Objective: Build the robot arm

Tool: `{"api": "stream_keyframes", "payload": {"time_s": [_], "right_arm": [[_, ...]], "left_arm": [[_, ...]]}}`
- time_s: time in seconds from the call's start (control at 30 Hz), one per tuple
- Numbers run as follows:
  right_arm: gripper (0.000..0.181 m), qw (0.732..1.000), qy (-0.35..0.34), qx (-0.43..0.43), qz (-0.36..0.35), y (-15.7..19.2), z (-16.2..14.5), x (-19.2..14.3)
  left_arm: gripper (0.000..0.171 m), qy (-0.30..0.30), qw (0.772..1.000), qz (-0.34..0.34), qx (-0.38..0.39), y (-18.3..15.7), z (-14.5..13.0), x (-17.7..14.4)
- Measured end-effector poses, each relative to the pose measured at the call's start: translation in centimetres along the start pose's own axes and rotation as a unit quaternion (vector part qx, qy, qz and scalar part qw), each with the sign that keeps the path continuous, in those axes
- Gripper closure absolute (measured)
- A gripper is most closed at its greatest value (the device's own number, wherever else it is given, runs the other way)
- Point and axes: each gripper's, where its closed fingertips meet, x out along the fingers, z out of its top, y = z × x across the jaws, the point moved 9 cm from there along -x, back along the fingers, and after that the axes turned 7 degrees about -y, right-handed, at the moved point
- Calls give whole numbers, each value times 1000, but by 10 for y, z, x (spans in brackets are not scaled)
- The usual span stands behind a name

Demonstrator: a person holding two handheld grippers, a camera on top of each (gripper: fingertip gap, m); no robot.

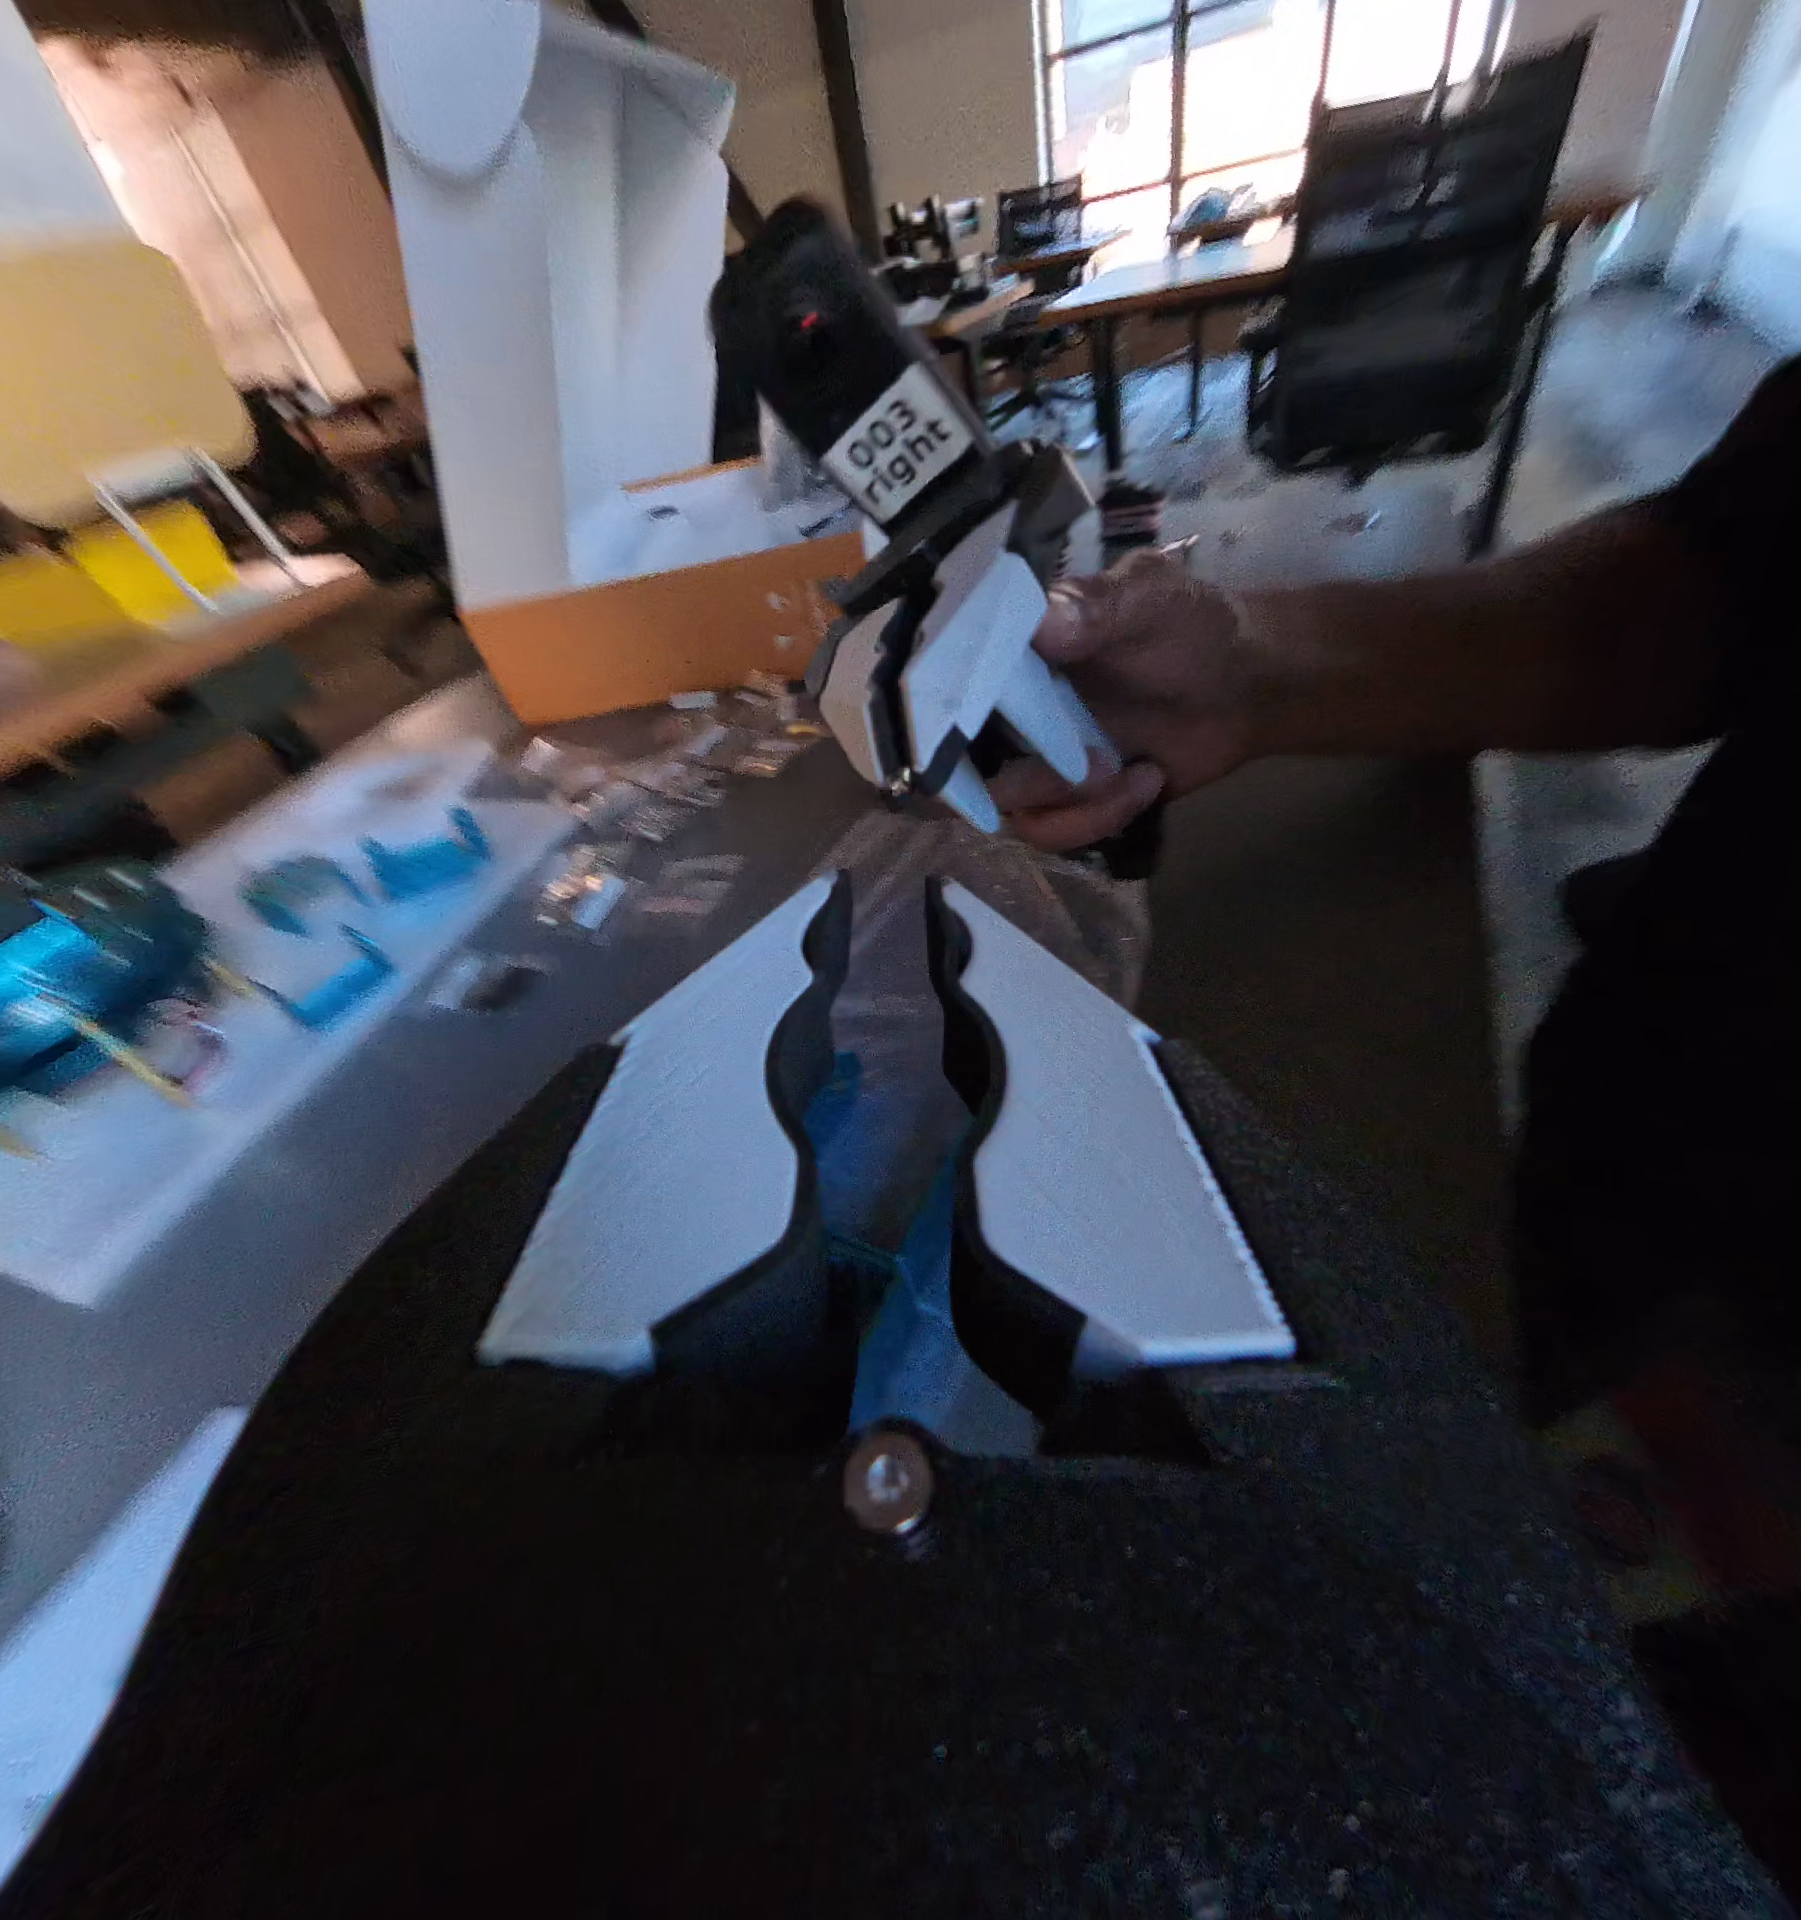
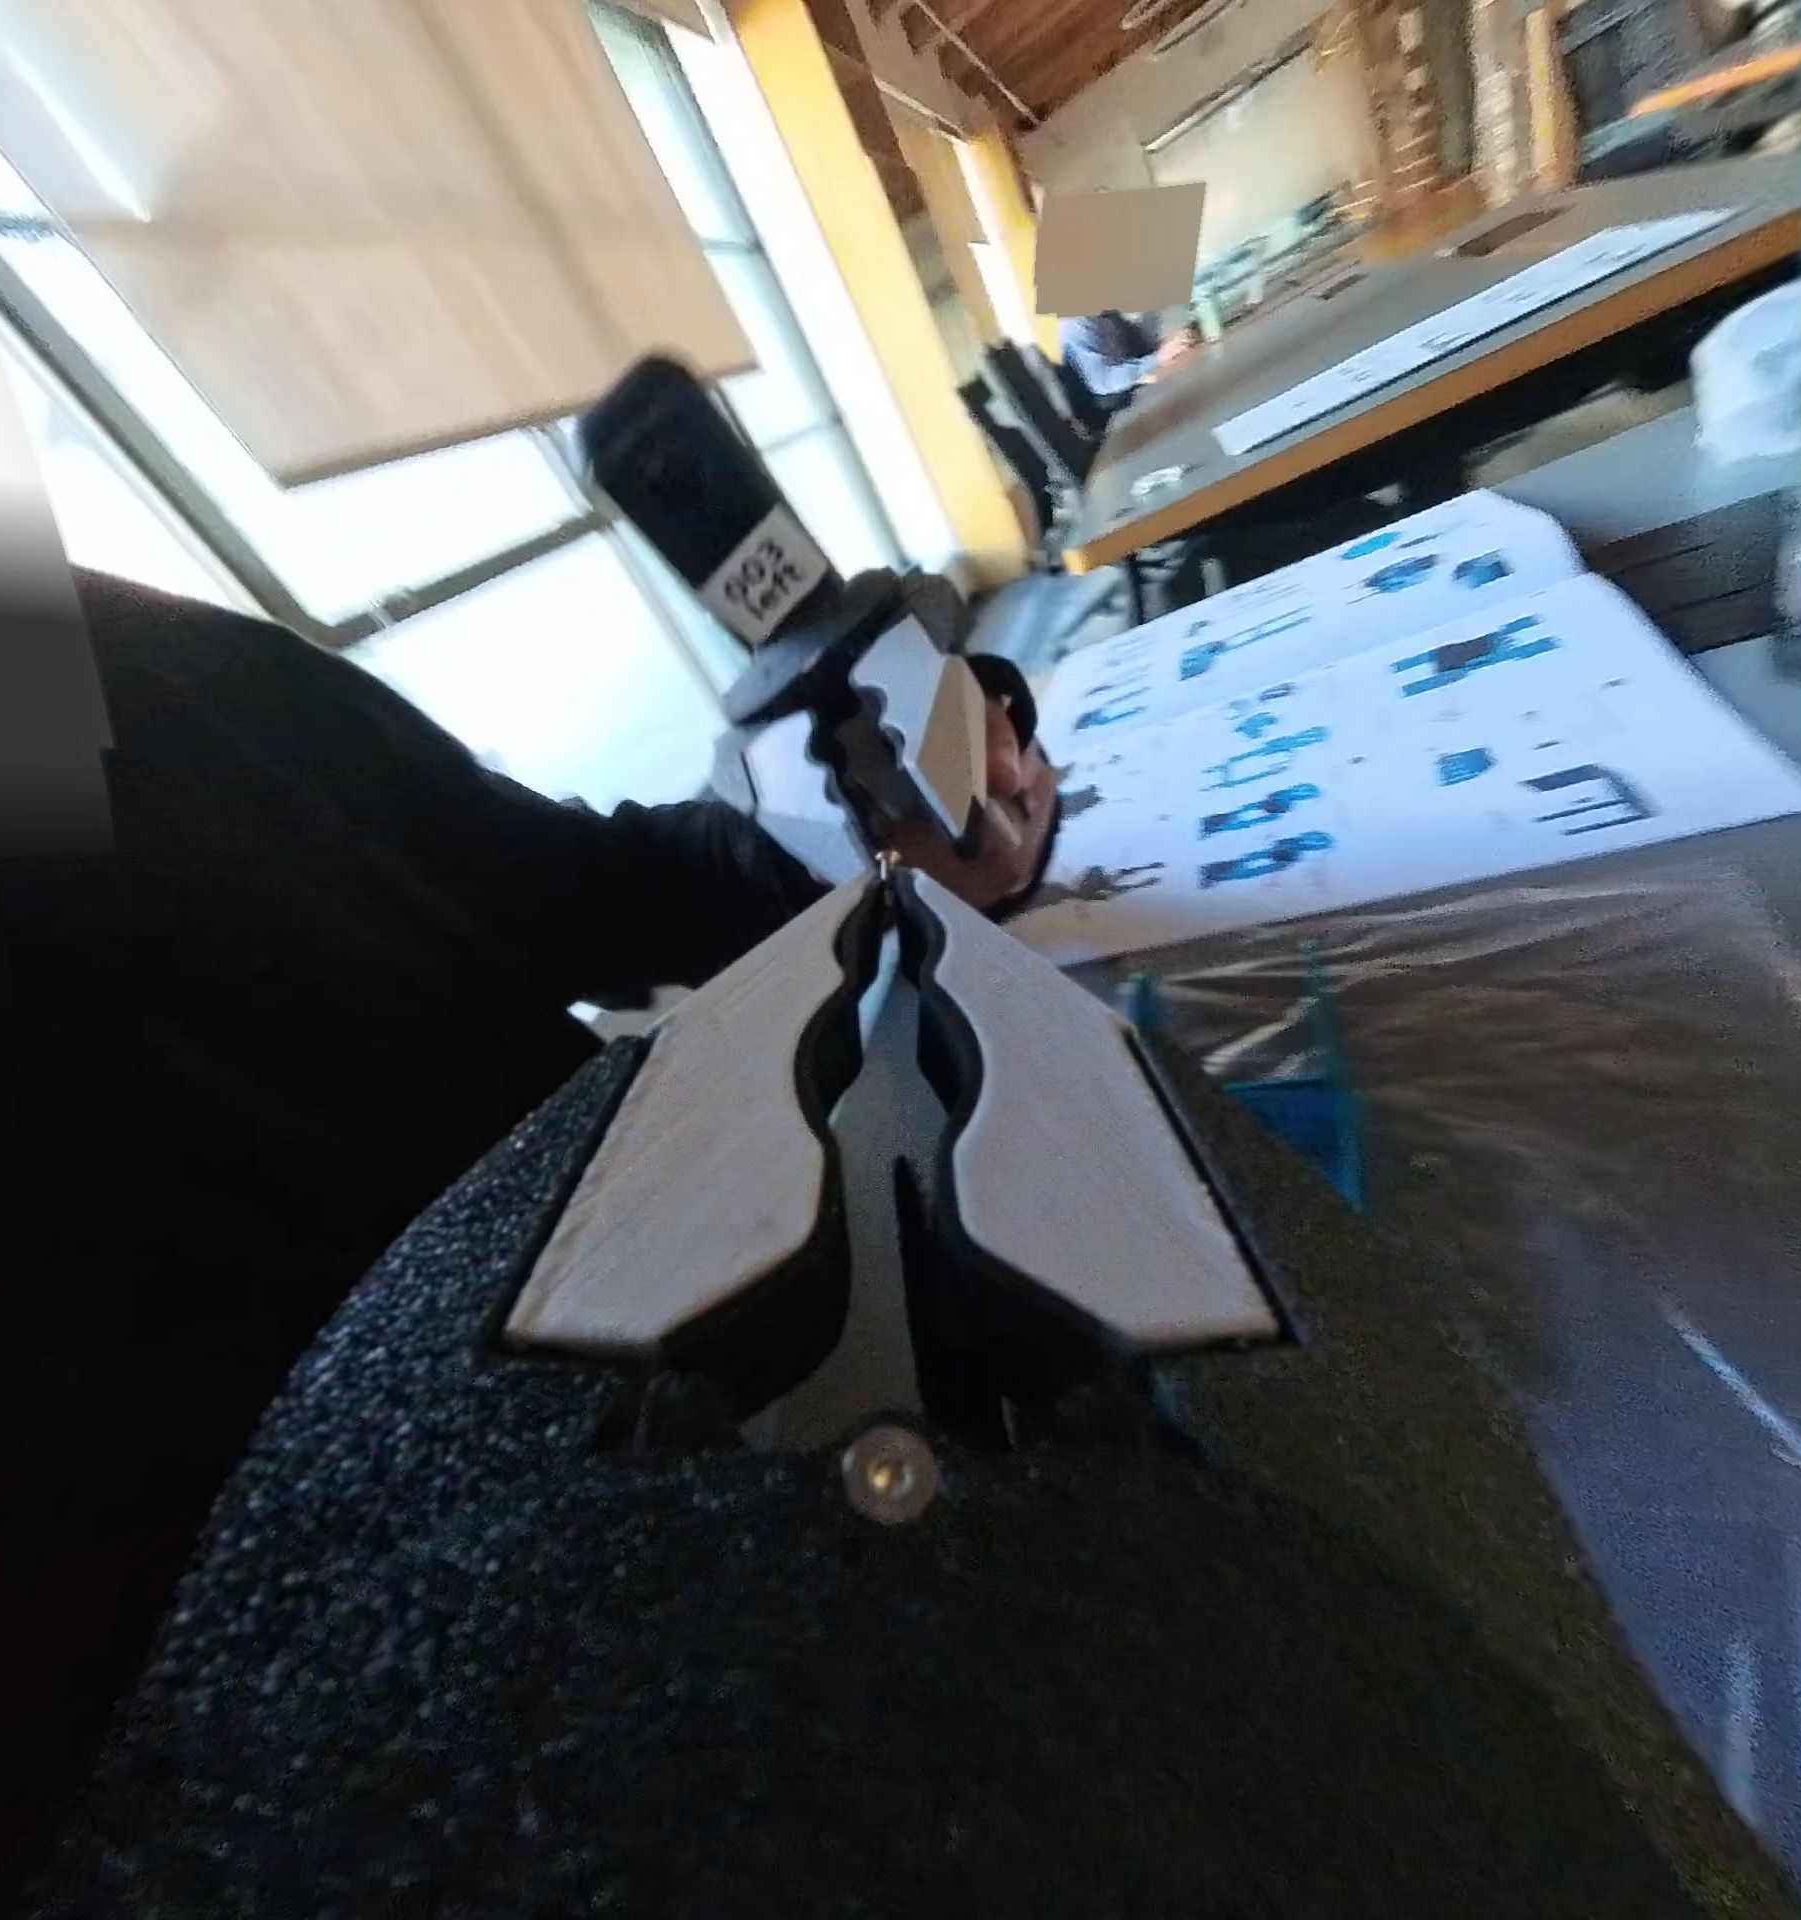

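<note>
Both views are motion-blurred. Nearest in the left wrist view, the left gripper (image 1: pixel 888 883) has its 2 white fingers nearly pressed together, pinching a clear plastic bag (image 1: pixel 979 914) with blue pieces inside. Just beyond its tips, the right gripper (image 1: pixel 901 779), held by a hand (image 1: pixel 1145 675), points down and meets the same bag at a small metal piece; its jaws look closed.

In the right wrist view, the right gripper (image 2: pixel 891 883) closes on the small metal piece (image 2: pixel 885 858) at its tips, tip to tip with the left gripper (image 2: pixel 880 831). The bag (image 2: pixel 1498 1039) spreads to the right. Farther off lie white sheets (image 2: pixel 1395 748) carrying blue parts, then long tables (image 2: pixel 1447 343).
</note>
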Motion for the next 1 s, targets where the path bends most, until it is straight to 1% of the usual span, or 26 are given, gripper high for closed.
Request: {"api": "stream_keyframes", "payload": {"time_s": [0.07, 0.13, 0.2, 0.27, 0.33, 0.37, 0.6, 0.73, 0.9, 1.0], "right_arm": [[180, 998, -6, 55, 33, -1, 3, 4], [180, 994, -1, 95, 56, -1, 4, 7], [181, 993, 10, 110, 48, -5, 4, 10], [180, 991, 16, 121, 64, -5, 3, 12], [181, 988, 19, 131, 85, -2, 3, 14], [181, 987, 22, 133, 85, -1, 2, 16], [180, 988, 48, 119, 81, 5, 2, 23], [180, 988, 57, 124, 75, 4, -1, 24], [179, 986, 62, 136, 74, 4, -5, 23], [179, 989, 65, 124, 52, 2, -6, 22]], "left_arm": [[156, 11, 997, 21, 75, -7, 6, -1], [156, 7, 994, 27, 105, -10, 14, -3], [157, 7, 994, 9, 106, -13, 20, -4], [157, 3, 994, 8, 113, -13, 25, -6], [157, 15, 993, 3, 118, -13, 26, -6], [158, 19, 992, -2, 121, -13, 26, -6], [168, 35, 991, -25, 130, -16, 26, -7], [167, 45, 989, -28, 136, -18, 25, -7], [168, 55, 985, -26, 162, -22, 23, -6], [168, 69, 982, -13, 174, -21, 19, -5]]}}
